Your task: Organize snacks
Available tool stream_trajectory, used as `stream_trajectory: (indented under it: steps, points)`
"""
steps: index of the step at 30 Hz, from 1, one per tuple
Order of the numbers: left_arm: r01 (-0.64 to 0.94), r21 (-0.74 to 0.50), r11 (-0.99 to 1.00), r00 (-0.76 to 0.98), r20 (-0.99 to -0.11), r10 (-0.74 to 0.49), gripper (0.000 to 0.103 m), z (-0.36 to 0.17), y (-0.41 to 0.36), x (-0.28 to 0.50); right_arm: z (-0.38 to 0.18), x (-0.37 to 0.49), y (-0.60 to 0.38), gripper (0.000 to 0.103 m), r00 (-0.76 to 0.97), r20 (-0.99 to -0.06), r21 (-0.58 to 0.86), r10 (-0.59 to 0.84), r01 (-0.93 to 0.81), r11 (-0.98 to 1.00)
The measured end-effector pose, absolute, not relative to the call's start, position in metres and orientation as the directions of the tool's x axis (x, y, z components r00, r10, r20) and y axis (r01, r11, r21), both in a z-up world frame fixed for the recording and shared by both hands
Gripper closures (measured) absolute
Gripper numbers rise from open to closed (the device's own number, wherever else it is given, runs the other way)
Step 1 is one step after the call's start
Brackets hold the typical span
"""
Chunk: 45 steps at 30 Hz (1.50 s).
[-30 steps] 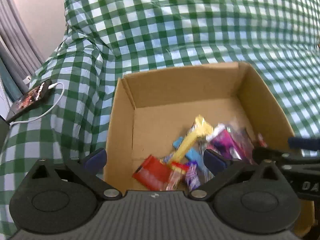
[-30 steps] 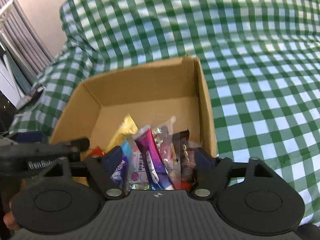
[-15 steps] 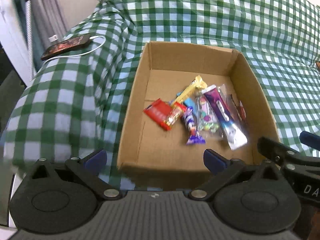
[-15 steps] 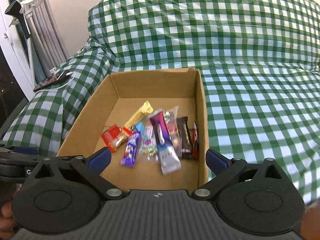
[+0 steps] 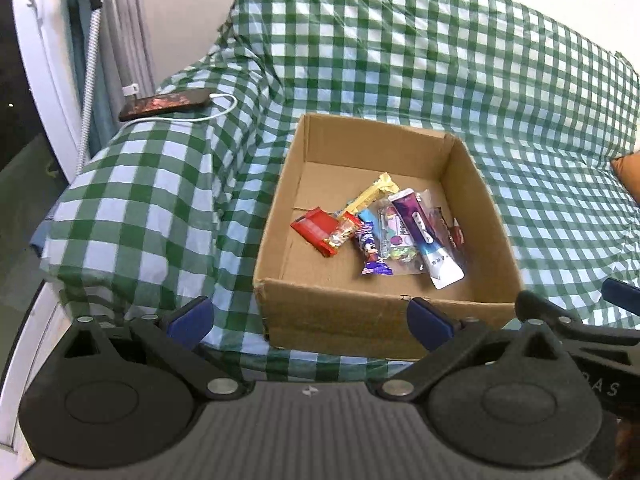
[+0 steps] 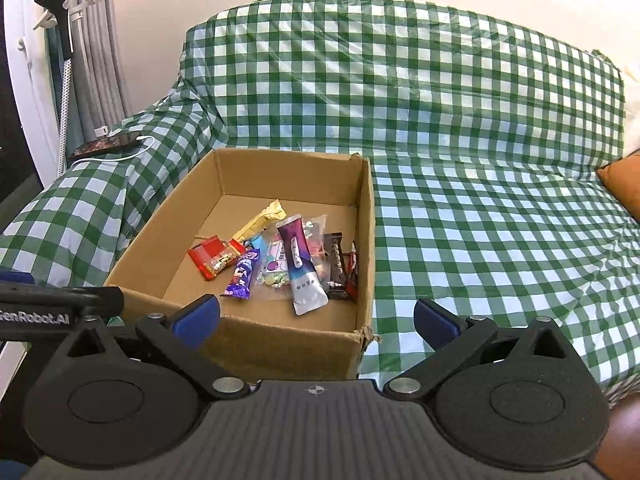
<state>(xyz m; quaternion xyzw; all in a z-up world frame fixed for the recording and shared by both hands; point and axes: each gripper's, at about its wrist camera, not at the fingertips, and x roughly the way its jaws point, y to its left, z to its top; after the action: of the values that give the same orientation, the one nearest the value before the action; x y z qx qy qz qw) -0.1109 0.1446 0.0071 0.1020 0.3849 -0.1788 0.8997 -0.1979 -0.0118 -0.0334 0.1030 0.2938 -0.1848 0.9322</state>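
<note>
Both the left gripper (image 5: 310,320) and right gripper (image 6: 316,315) sit spread wide, nothing between them; the right one's just been opening. Snacks (image 6: 280,266) lie in the cardboard box (image 6: 256,344).

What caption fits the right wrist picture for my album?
Open right tool before a box of snacks on a checked cloth.

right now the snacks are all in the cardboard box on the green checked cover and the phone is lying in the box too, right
Not quite. The phone lies outside the cardboard box, on the covered armrest with its cable plugged in, as the left wrist view shows. The snacks are indeed in the box on the green checked cover.
</note>
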Motion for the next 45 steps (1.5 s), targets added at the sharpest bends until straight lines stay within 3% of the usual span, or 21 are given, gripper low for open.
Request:
stream_trajectory:
  steps: [6,15,32,45]
  points:
    - [0.379,0.163,0.911,0.652,-0.746,-0.138,0.0,0.004,0.141,-0.119,-0.033,-0.208,0.0,0.0,0.766,-0.575,0.046,-0.287,0.381,0.923]
    - [0.353,0.165,0.921,0.677,-0.724,-0.13,0.0,0.008,0.149,-0.125,-0.03,-0.22,0.008,0.0,0.778,-0.558,0.029,-0.289,0.366,0.93]
    - [0.37,0.126,0.92,0.607,-0.783,-0.136,0.0,0.0,0.149,-0.118,-0.031,-0.223,0.009,0.0,0.769,-0.572,0.026,-0.285,0.364,0.931]
    - [0.35,0.14,0.926,0.619,-0.777,-0.116,0.0,0.002,0.15,-0.121,-0.032,-0.226,0.008,0.0,0.777,-0.563,0.032,-0.282,0.361,0.932]
